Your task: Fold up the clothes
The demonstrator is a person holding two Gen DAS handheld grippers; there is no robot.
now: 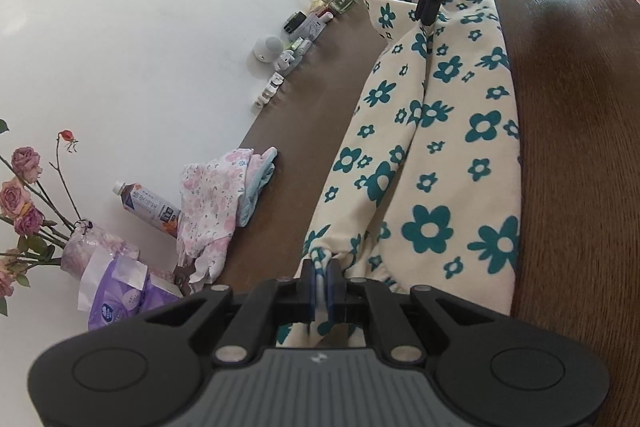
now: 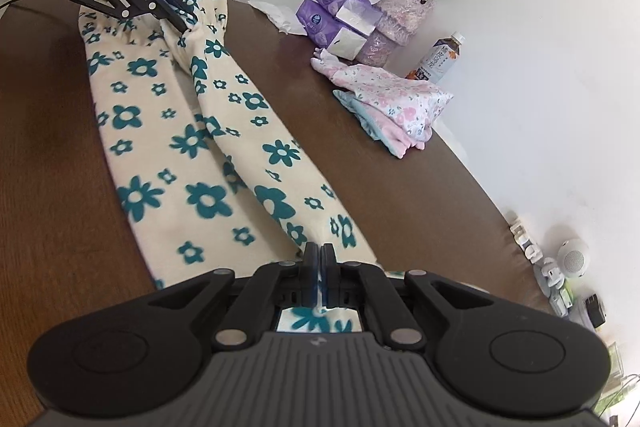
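Bright daylight, soft shadows, heavy fisheye bend in both of my 2 views.
From my left wrist, glare burns white on the table [image 1: 568, 131] near the top right corner, and the wall [image 1: 140, 27] is evenly lit. My own housing at the bottom of each frame is soft and out of focus; the flowered pants [image 2: 168, 147] smear slightly. Edges curve and darken at the corners.

Soft, fuzzy matt cloth for the flowered trousers [image 1: 448, 155], dark wood with visible grain and a slight sheen for the surface [image 1: 580, 155], matt black plastic for the fingers [image 2: 307, 269].
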